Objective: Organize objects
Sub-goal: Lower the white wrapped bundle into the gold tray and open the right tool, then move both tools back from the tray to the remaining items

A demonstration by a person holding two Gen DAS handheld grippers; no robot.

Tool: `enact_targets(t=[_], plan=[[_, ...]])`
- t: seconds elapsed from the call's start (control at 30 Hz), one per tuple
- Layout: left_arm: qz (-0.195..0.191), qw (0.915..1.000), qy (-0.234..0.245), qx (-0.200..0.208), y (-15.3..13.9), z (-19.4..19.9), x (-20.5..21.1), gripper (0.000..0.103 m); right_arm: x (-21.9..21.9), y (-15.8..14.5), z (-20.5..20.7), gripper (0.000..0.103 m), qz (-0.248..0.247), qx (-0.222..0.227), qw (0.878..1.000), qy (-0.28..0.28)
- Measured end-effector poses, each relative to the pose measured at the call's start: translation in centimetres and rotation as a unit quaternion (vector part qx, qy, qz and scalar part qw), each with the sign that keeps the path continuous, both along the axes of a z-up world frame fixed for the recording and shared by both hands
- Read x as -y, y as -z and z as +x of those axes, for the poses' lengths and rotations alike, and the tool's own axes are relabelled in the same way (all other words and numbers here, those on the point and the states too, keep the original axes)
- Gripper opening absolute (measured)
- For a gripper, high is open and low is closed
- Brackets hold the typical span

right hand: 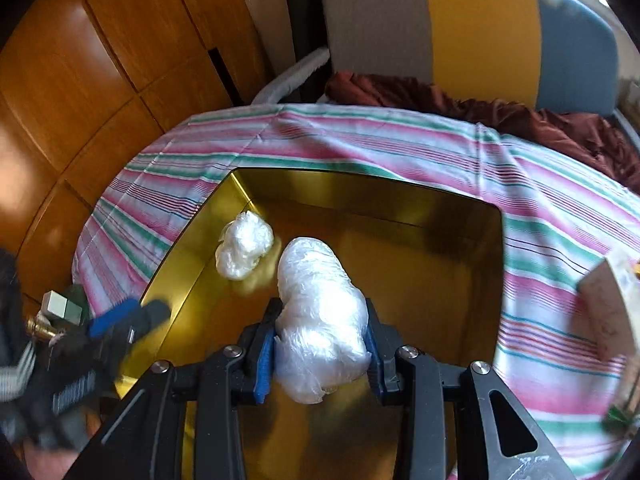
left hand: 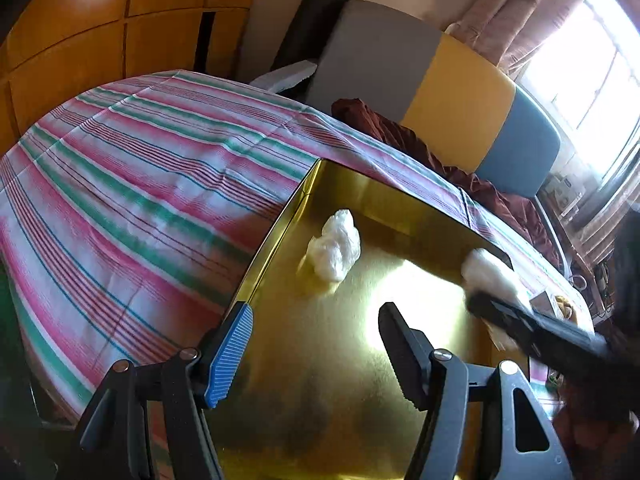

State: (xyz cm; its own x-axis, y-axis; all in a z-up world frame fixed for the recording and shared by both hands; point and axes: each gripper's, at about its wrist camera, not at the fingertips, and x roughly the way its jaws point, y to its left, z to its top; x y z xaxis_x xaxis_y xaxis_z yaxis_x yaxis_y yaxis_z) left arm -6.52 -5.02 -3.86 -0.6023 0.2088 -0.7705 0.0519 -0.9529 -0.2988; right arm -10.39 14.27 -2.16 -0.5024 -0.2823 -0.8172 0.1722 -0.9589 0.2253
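Bed, striped cloth [right hand: 400,140]: bears the items below.
Gold tin [right hand: 420,200], open-topped: sits on the cloth.
Large plastic-wrapped bundle [right hand: 320,320]: clamped between the pads of my right gripper [right hand: 320,344], hanging over the tin's floor.
Small plastic-wrapped bundle [left hand: 335,245]: lying loose in the tin near its far left corner.
My left gripper [left hand: 316,350]: jaws spread wide with nothing between them, above the tin's near left edge.
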Motion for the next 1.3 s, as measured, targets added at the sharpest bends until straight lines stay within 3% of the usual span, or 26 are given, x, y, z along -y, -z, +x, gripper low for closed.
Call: enact_targets(t=[0.27,0.43,0.47,0.57,0.63,1.0,1.3], plan=[[0.006,0.9998,-0.017,-0.004,-0.4,0.3,0.9,0.066,2.6,1.3,-4.1,0.039,0.031,0.011,0.999,0.010],[0.009,0.9992,-0.039,-0.005,-0.6,0.3,2.1,0.066,3.6,2.4,-5.8,0.040,0.010,0.021,1.000,0.017],[0.010,0.9991,-0.040,-0.004,-0.5,0.2,2.2,0.066,3.7,2.6,-6.0,0.043,0.001,0.025,1.000,0.018],[0.013,0.9989,-0.045,-0.001,-0.4,0.2,2.4,0.066,4.0,2.9,-6.0,0.067,-0.018,0.028,0.999,0.021],[0.016,0.9988,-0.046,0.000,-0.4,0.2,2.5,0.066,3.9,2.4,-5.5,0.072,-0.020,0.019,0.999,0.025],[0.015,0.9996,-0.024,-0.004,-0.6,0.9,0.4,0.066,1.5,-1.5,-0.7,0.077,0.003,-0.038,0.999,0.006],[0.022,0.9987,0.037,-0.028,-1.4,2.1,-2.9,0.066,-2.9,-4.3,4.8,0.083,0.041,-0.089,0.995,0.037]])
